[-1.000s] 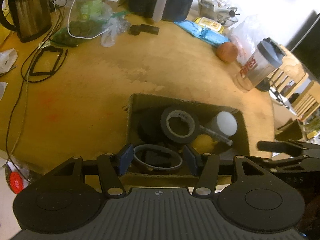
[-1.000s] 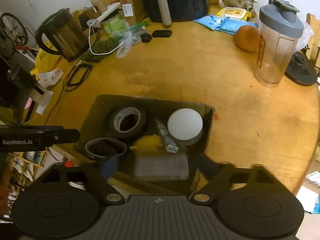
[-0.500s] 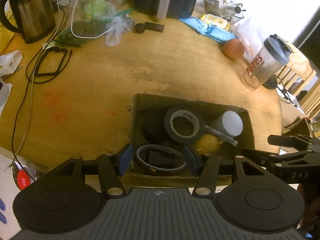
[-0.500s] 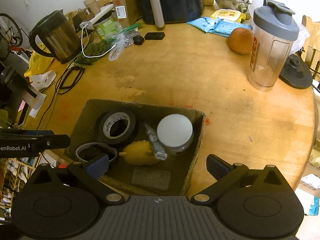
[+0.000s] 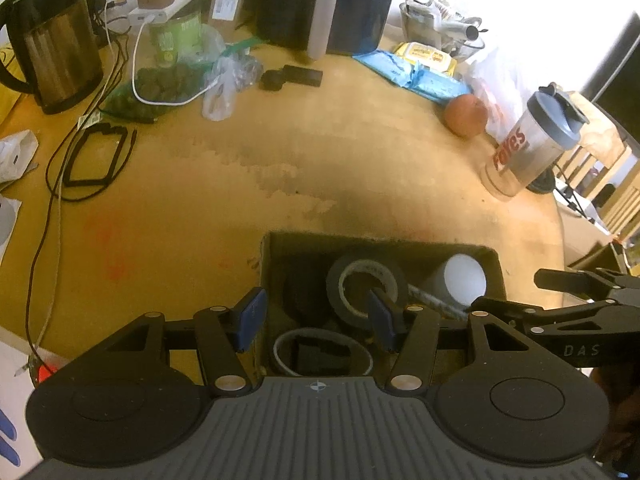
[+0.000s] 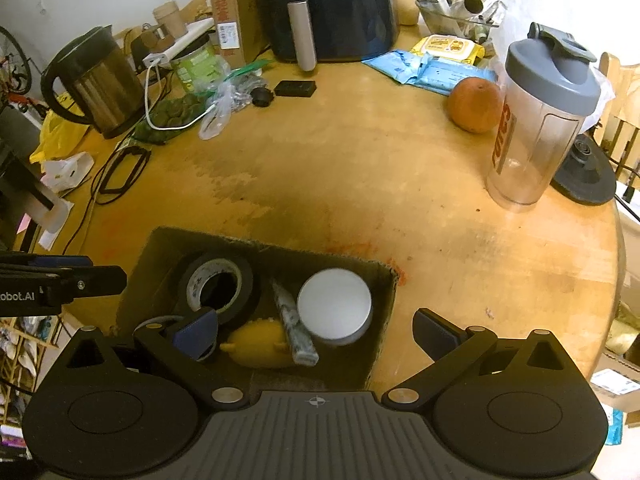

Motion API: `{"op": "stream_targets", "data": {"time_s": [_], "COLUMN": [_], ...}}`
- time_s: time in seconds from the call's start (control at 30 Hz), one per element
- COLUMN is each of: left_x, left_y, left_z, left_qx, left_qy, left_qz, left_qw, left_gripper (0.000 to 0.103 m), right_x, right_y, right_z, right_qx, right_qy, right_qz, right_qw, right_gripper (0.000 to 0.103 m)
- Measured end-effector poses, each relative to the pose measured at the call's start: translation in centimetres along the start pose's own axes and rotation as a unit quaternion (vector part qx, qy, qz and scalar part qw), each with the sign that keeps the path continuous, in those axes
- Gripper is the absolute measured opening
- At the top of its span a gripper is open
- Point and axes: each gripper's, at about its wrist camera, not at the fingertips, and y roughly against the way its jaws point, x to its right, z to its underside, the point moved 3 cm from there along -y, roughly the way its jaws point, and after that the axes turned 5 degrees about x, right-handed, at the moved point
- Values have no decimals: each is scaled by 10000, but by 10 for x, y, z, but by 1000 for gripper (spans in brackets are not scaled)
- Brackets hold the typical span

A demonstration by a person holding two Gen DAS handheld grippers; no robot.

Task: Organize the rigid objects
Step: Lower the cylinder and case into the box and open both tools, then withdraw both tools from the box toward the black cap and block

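An open cardboard box [image 5: 376, 242] [image 6: 264, 247] sits at the near edge of the round wooden table. Inside lie a black tape roll [image 5: 362, 286] [image 6: 218, 280], a white-lidded jar [image 5: 464, 278] [image 6: 334, 304], a yellow toy [image 6: 256, 344], a marker [image 6: 294, 330] and a clear tape ring [image 5: 322, 354]. My left gripper [image 5: 316, 320] is open and empty above the box's near left part. My right gripper [image 6: 316, 330] is open and empty above the box's near right edge.
A shaker bottle [image 6: 540, 120], an orange [image 6: 474, 106], blue packets [image 6: 424, 70], a black air fryer [image 6: 324, 4], a kettle [image 6: 96, 84], cables [image 5: 96, 156] and plastic bags [image 5: 224, 80] ring the back of the table. The table edge curves off at right.
Both grippers have pulled back and up from the box. The right gripper has opened wide. A grey block seen under the right gripper a second ago is out of view.
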Motion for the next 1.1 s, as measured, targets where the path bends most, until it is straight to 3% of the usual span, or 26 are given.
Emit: {"op": "stream_targets", "data": {"time_s": [0.23,0.3,0.33,0.87,1.1], "left_x": [-1,-2,-3,-20,-27], "left_y": [-7,-9,-9,-22,-31], "left_z": [-14,-16,-18,-39,-51], "left_qx": [102,135,170,242,146], "left_qy": [-88,-116,-129,-81,-78], "left_qz": [78,85,85,52,132], "left_qw": [9999,9998,9997,9997,9998], "left_gripper": [58,73,73,73,73], "right_x": [-3,-4,-4,-10,-16], "right_y": [-7,-9,-11,-36,-54], "right_z": [-12,-16,-18,-52,-86], "right_qx": [58,36,20,-34,28], "right_qy": [42,34,30,15,103], "right_qz": [145,158,179,453,290], "right_qw": [9999,9999,9998,9990,9995], "right_gripper": [103,103,103,103,103]}}
